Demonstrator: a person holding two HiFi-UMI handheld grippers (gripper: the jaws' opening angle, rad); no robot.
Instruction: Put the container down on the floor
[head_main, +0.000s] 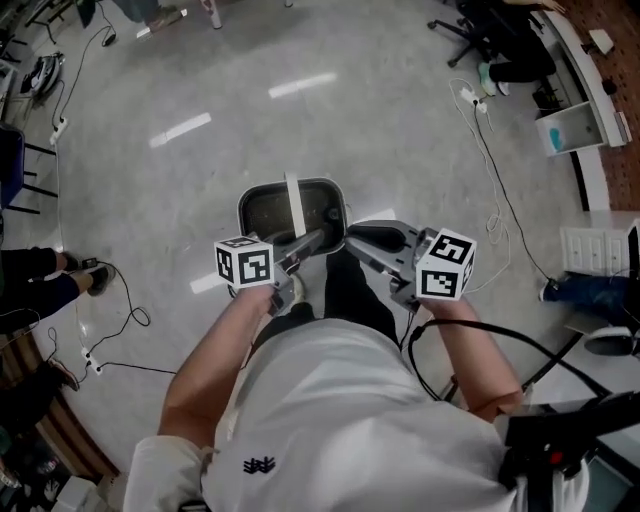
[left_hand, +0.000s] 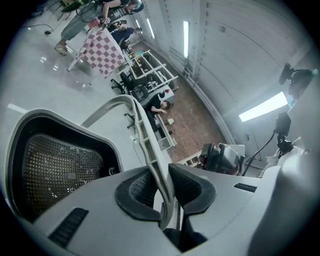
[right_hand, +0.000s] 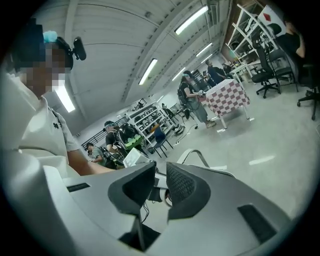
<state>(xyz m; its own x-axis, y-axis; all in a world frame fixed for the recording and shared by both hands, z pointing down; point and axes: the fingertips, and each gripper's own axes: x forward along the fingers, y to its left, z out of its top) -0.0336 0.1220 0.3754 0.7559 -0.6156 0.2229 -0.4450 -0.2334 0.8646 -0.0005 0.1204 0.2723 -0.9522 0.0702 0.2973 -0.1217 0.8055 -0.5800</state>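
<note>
L tongs (left_hand: 162, 181) tight on handle (left_hand: 142, 125) of container (head_main: 252, 198); R tongs (right_hand: 160, 184) slightly apart, empty.

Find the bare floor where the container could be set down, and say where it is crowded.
Bare floor lies open just ahead of the container, between the power strip cable on the left and the white cable on the right. Crowded: the right edge with office chair and cabinets, and the left edge with feet and cables.
</note>
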